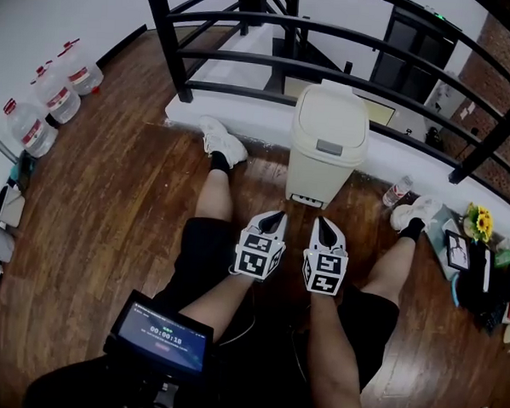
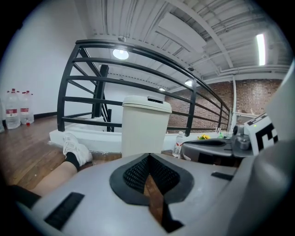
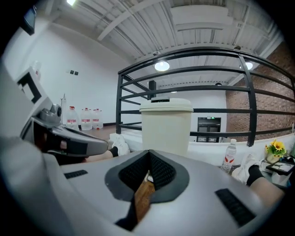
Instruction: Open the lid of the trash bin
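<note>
left gripper (image 1: 277, 215), right gripper (image 1: 323, 220): jaws together, empty | trash bin (image 1: 325, 173): probably light, stiff, smooth plastic; lid (image 1: 330, 117) closed | contact: likely grey front tab (image 1: 329, 147), pressed gently

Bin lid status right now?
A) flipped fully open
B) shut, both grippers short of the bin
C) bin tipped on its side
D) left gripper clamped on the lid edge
B: the trash bin stands upright with its lid down flat, and the left gripper and right gripper sit short of it, jaws together with nothing between them.
</note>
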`<move>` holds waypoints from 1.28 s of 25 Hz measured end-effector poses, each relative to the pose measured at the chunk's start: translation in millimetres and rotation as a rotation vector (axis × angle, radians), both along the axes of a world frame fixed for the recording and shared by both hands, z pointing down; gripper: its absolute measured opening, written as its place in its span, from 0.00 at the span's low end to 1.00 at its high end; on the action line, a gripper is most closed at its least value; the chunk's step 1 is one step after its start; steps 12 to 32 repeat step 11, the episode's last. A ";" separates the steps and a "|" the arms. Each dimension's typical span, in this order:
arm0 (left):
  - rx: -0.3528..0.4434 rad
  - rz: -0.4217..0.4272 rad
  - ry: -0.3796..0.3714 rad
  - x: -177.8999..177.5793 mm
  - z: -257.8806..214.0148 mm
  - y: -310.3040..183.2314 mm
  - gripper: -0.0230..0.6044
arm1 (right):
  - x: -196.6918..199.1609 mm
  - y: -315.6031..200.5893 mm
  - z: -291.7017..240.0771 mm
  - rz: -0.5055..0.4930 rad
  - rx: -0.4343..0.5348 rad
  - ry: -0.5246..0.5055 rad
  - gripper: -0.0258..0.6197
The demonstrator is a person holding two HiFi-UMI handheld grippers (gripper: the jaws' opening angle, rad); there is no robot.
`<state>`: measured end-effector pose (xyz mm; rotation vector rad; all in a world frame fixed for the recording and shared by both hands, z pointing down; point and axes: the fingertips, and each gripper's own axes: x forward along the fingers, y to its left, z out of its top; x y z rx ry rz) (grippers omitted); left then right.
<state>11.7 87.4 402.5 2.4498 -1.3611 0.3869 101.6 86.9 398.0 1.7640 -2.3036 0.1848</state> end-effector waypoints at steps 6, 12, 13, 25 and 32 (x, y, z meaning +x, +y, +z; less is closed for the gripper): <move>0.020 -0.016 -0.001 -2.9 -1.3 -5.1 0.03 | -7.5 -0.2 -8.6 -0.021 0.042 -0.004 0.05; 0.067 0.000 -0.043 -6.3 -6.6 -3.3 0.03 | -14.4 -1.1 -6.7 -0.016 0.028 -0.022 0.05; 0.067 0.000 -0.043 -6.3 -6.6 -3.3 0.03 | -14.4 -1.1 -6.7 -0.016 0.028 -0.022 0.05; 0.067 0.000 -0.043 -6.3 -6.6 -3.3 0.03 | -14.4 -1.1 -6.7 -0.016 0.028 -0.022 0.05; 0.067 0.000 -0.043 -6.3 -6.6 -3.3 0.03 | -14.4 -1.1 -6.7 -0.016 0.028 -0.022 0.05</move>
